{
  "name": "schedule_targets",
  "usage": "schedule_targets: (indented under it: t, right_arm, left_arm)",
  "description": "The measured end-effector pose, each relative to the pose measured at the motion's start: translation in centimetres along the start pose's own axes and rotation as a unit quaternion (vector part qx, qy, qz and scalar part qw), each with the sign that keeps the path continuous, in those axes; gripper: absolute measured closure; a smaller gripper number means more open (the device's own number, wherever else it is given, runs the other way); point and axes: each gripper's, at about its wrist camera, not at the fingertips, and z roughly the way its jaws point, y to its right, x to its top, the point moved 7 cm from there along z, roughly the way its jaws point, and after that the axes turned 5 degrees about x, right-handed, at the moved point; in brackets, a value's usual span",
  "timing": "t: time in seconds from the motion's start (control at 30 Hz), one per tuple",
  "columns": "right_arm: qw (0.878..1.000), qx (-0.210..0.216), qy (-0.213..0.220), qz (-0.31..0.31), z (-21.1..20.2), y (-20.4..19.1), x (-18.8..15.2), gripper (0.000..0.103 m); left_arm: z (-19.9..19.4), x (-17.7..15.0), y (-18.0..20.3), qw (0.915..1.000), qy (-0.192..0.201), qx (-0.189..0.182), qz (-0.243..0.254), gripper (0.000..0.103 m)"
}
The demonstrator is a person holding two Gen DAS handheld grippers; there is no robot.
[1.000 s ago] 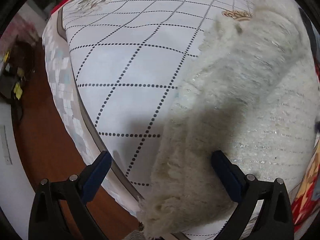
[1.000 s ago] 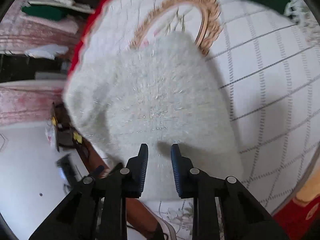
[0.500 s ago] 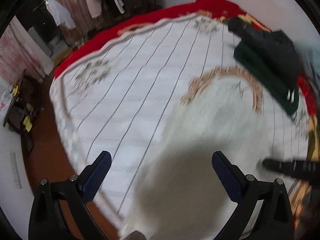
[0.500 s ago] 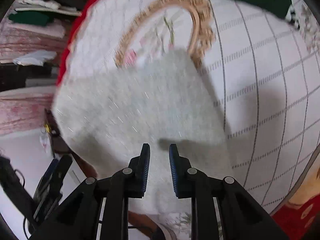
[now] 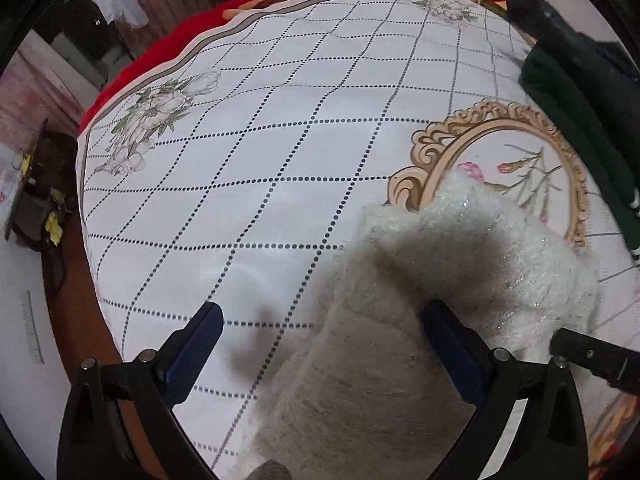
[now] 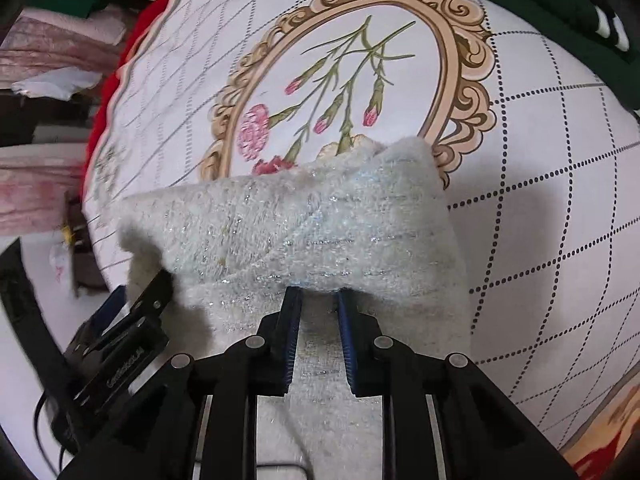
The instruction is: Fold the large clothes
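Bedsheet [image 5: 280, 168] with dotted grid fills the frame; the right tool [image 6: 318, 300], nearly closed, pinches the fuzzy white sweater [image 6: 320, 224] at centre, mid-fold. Left tool [image 5: 320, 320] gapes empty; next, lay the fold flat.

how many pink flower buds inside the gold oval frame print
3 closed buds, above one open bloom. The fluffy white garment covers the frame's lower part, so more may be hidden.

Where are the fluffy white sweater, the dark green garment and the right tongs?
fluffy white sweater [image 6: 312, 224], right wrist view, raised folded edge.
dark green garment [image 5: 568, 120], left wrist view, its middle.
right tongs [image 6: 318, 300], right wrist view, between fingertips.
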Motion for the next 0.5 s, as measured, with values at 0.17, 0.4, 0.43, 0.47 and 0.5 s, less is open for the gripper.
schedule_targets:
  t: [0.17,0.4,0.43,0.47,0.5]
  right_arm:
    - [0.998,0.054,0.029,-0.015,-4.5,2.3,-1.6,0.016]
    - [0.987,0.16,-0.014,0.015,0.1,8.7,-3.6,0.013]
    - [0.98,0.195,-0.023,0.022,1.4,8.6,-3.6,0.013]
    - [0.971,0.238,-0.027,0.026,2.4,8.2,-3.5,0.013]
    - [0.963,0.266,-0.03,0.026,3.3,7.7,-3.3,0.014]
  left_arm:
    - [-4.2,-1.7,-1.2,0.9992,0.024,-0.029,0.009,0.0]
    - [-0.1,-5.6,-2.7,0.9993,-0.021,0.011,0.03,0.0]
    - [0.7,-6.1,-2.9,0.9994,-0.03,-0.002,0.019,0.0]
    - [1.3,-6.5,-3.1,0.9992,-0.036,-0.014,0.011,0.0]
    - [1.8,-6.6,-3.3,0.9988,-0.041,-0.027,0.002,0.0]
